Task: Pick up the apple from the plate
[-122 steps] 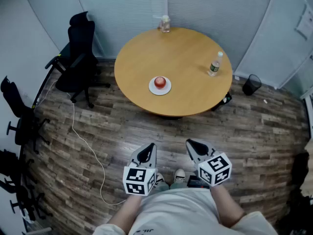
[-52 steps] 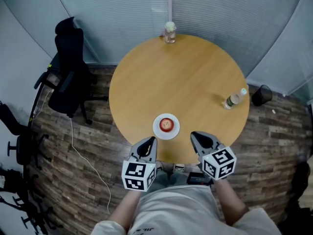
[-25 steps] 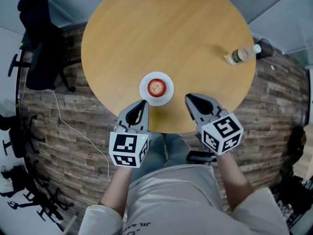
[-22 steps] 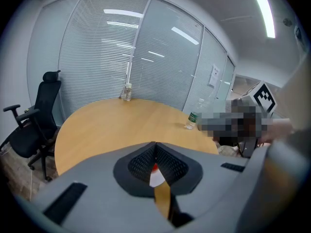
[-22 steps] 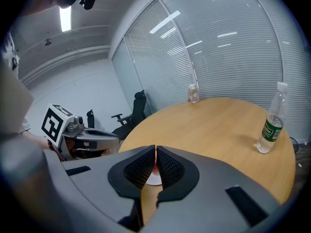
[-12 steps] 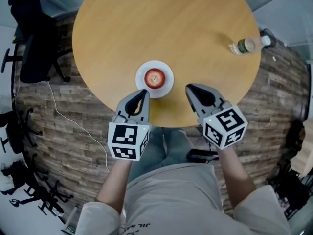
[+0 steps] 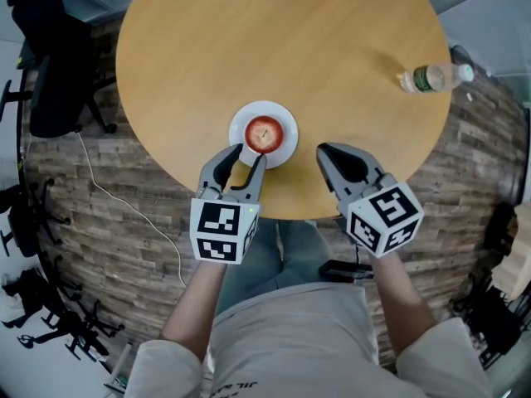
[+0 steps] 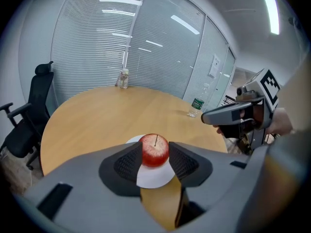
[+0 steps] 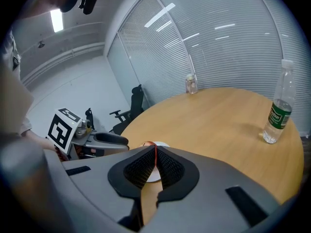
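A red apple [image 7: 264, 133] [image 8: 155, 150] sits in the middle of a white plate [image 7: 286, 148] [image 8: 152, 177] near the front edge of the round wooden table [image 7: 282, 40]. My left gripper [image 7: 249, 157] [image 8: 155, 163] hovers at the plate's near rim, its jaws opening; the apple lies just ahead of the pads, untouched. To the right of the plate, my right gripper [image 7: 323, 150] [image 9: 154, 154] is shut and holds nothing. In the right gripper view only a sliver of the apple [image 9: 146, 143] shows behind the jaws.
A water bottle [image 7: 431, 77] [image 9: 276, 115] stands near the table's right edge. A small jar [image 8: 124, 78] [image 9: 191, 84] stands at the far edge. Black office chairs [image 7: 50, 65] are on the left over wood-plank floor, with a white cable [image 7: 124, 214].
The left jaws, shut in the earlier frames, now stand apart. Both grippers have come down a little toward the table, the left up to the plate's rim.
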Action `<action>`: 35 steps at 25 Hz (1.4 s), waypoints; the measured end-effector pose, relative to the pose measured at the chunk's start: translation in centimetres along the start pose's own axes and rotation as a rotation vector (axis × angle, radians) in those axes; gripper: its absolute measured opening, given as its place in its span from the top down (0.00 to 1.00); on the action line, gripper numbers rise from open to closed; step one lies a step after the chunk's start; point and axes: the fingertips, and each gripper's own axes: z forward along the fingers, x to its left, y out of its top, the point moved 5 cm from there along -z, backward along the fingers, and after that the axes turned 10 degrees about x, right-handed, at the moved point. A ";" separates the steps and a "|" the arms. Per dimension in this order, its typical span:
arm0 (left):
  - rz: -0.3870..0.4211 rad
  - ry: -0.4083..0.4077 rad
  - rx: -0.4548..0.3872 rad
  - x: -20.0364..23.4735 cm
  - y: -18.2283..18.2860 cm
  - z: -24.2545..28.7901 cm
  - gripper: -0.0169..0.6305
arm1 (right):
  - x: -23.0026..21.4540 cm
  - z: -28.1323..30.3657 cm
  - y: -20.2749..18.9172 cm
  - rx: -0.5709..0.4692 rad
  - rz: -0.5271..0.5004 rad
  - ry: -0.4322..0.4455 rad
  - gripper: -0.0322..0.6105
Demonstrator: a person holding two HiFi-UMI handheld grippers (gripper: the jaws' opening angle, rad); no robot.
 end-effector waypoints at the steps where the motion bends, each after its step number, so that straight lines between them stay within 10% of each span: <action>1: 0.004 -0.001 0.008 0.1 -0.1 0.4 0.69 | -0.1 0.1 -0.1 0.003 0.003 0.000 0.90; 14: 0.010 0.005 0.070 0.9 -0.3 5.1 0.37 | -0.8 1.1 -0.9 0.039 0.038 0.000 0.90; 35: 0.051 0.012 0.140 0.4 -0.4 7.1 0.38 | -1.0 1.0 -1.3 0.039 0.055 -0.006 0.90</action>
